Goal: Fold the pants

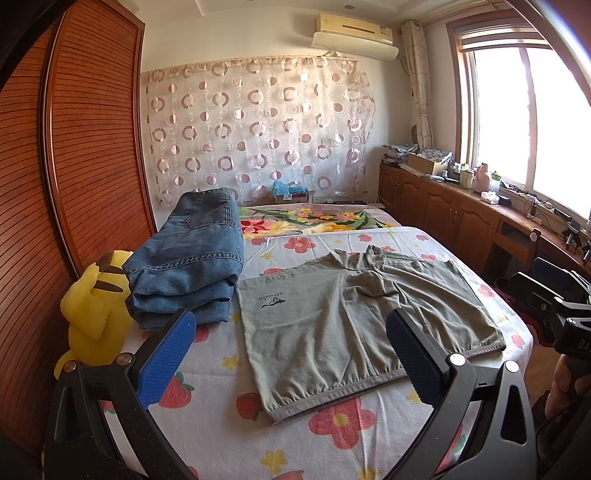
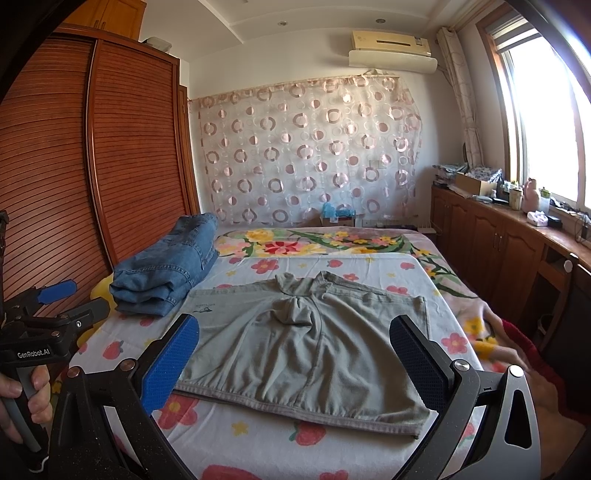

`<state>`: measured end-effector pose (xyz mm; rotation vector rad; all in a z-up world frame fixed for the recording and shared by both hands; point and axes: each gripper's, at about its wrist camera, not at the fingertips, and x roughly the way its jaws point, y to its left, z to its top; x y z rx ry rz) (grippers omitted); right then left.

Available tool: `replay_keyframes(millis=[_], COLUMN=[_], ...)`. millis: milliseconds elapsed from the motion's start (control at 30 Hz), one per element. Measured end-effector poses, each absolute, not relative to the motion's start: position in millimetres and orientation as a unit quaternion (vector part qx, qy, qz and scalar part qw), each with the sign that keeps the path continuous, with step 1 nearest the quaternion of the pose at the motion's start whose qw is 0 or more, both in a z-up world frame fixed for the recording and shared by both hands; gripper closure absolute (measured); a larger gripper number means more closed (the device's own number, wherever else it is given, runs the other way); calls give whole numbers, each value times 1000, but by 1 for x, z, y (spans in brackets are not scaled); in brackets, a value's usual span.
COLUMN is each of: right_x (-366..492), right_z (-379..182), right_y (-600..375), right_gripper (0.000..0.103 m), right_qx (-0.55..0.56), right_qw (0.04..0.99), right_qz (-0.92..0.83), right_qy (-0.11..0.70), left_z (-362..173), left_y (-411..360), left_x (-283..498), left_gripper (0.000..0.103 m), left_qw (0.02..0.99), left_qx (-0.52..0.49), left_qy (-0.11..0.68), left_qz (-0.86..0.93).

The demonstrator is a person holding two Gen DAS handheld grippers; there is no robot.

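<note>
Left wrist view: the grey pants (image 1: 369,317) are spread flat at 12 o'clock beyond the wide-open, empty left gripper (image 1: 291,354) and right gripper (image 2: 295,358), so folding is judged unstarted, an edge grasp being needed.

bed (image 1: 221,424): fills the lower middle of both views; covered by a flower-print sheet
blanket (image 1: 306,218): brighter floral one across the far end of the bed
jeans (image 1: 192,258): folded blue stack at the bed's left edge, centre-left of the frame
plush (image 1: 96,314): yellow, at the left edge, touching the jeans stack
wardrobe (image 1: 85,147): brown slatted doors, whole left side
curtain (image 1: 258,125): sheer, ring pattern, on the far wall, centre
air conditioner (image 1: 354,33): top centre, above the curtain
window (image 1: 517,110): bright, upper right
cabinets (image 1: 443,206): wooden row under the window, right side; top cluttered with boxes and small items
</note>
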<state>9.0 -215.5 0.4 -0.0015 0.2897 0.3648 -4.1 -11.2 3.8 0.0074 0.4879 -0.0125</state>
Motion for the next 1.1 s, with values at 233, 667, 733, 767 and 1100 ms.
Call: replay_keyframes(millis=[233, 667, 733, 767, 1100], right_x=[9, 7, 8, 8, 17], right_z=[1, 1, 1, 1, -4], right_y=[-216, -216, -216, -216, -225], right_gripper=[0, 0, 0, 0, 0], right_qx=[-1, -1, -2, -1, 1], right_qw=[973, 973, 973, 973, 973], right_qz=[181, 182, 182, 182, 171], right_qy=[143, 140, 141, 142, 157], left_z=[4, 4, 8, 8, 8], left_y=[-11, -12, -13, -15, -15], left_x=[-4, -5, -6, -6, 5], left_gripper=[0, 0, 0, 0, 0], left_qw=[971, 971, 970, 969, 963], left_qx=[4, 4, 3, 4, -3], left_qy=[240, 240, 243, 246, 268], left_qz=[-6, -6, -7, -7, -4])
